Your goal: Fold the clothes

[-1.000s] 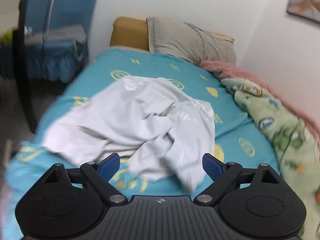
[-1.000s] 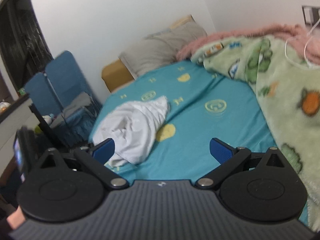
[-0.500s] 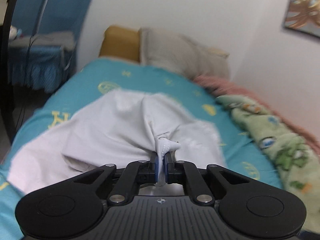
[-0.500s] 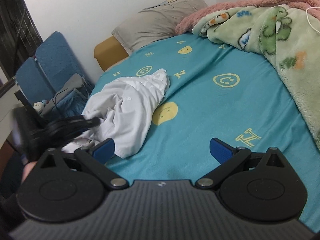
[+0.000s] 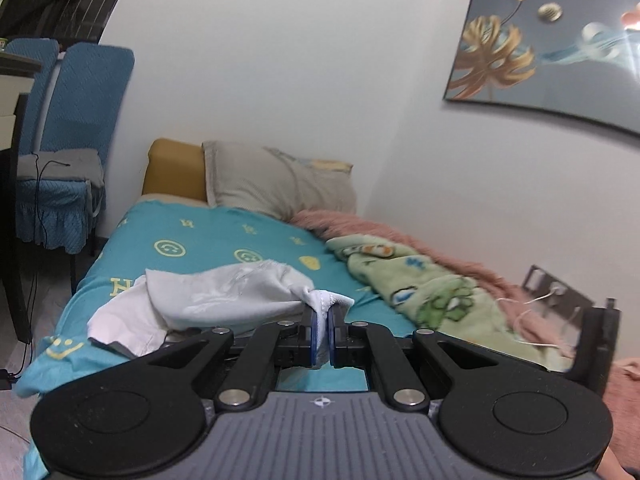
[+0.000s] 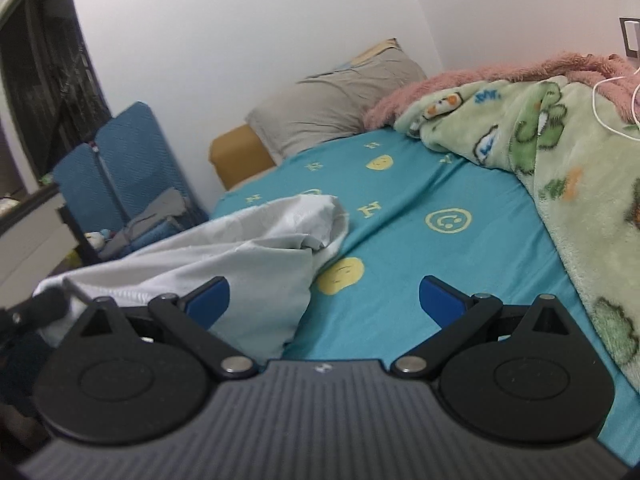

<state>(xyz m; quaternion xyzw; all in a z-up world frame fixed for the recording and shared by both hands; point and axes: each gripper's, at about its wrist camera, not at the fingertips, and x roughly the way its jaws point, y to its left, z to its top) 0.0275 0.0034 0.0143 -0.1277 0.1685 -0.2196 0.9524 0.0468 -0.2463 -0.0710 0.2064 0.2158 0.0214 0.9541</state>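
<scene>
Bedding fills most of both views: a teal bed sheet [image 5: 208, 236] printed with yellow smileys, a grey pillow [image 5: 276, 184] at the head against the white wall, and a green cartoon blanket [image 6: 560, 168] heaped with a pink fleece [image 5: 400, 236] along the right edge of the frame. Blue chair covers [image 5: 64, 128] stand at the left edge, and a framed picture [image 5: 548, 40] hangs in the upper right of the left wrist view. Nothing lies between either tool and the cloth.

Lower centre of the left wrist view, the left gripper [image 5: 320, 334] has its fingers pressed together on a bunched edge of the white garment [image 5: 224, 296], which stretches from there back to the bed. Half a second ago the same pinch sat lower, with the cloth spread flatter; now it is raised and pulled taut. The right gripper [image 6: 324, 296] stays spread wide, empty, just beside the garment's near fold.
</scene>
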